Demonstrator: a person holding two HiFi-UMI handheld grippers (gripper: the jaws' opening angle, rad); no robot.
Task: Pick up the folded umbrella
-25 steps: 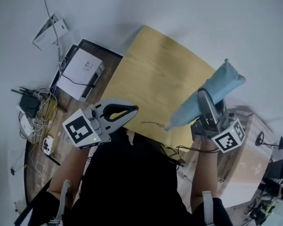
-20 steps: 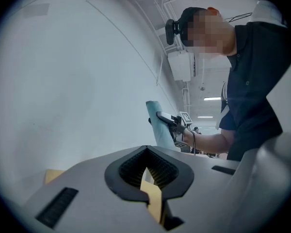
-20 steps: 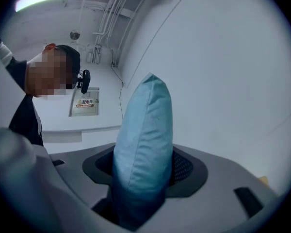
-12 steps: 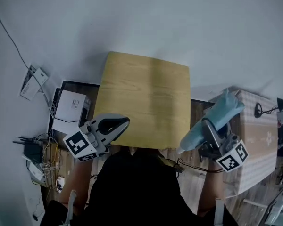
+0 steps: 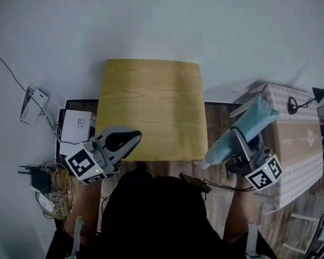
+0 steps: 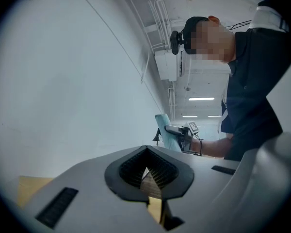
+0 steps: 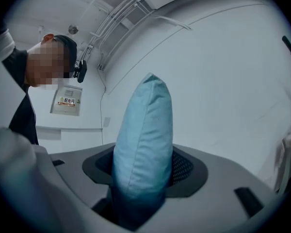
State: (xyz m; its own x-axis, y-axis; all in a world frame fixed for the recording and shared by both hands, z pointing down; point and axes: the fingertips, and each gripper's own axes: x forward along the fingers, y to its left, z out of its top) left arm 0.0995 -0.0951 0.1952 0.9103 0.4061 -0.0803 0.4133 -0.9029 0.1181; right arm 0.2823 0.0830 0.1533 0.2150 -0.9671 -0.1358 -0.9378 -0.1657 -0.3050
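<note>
The folded umbrella (image 5: 243, 127), in a light-blue sleeve, is held off the ground to the right of the wooden table (image 5: 151, 101). My right gripper (image 5: 238, 137) is shut on its lower half. In the right gripper view the umbrella (image 7: 144, 135) stands up between the jaws and hides the right gripper's (image 7: 145, 176) pads. My left gripper (image 5: 130, 140) hovers at the table's front left corner, jaws shut with nothing between them. The left gripper view shows the left gripper's (image 6: 149, 198) tips meeting, with the umbrella (image 6: 165, 134) far off beside the person's arm.
A white box (image 5: 75, 127) and a tangle of cables and small devices (image 5: 43, 182) lie on the floor to the left. A checked-cloth box (image 5: 297, 144) stands to the right, with a black lamp (image 5: 319, 95) beyond it. A white wall (image 5: 151, 20) backs the table.
The right gripper has carried the umbrella from above the table's right part to beyond its right edge. The head view has swung, so the table now sits square. The left gripper shifted slightly left.
</note>
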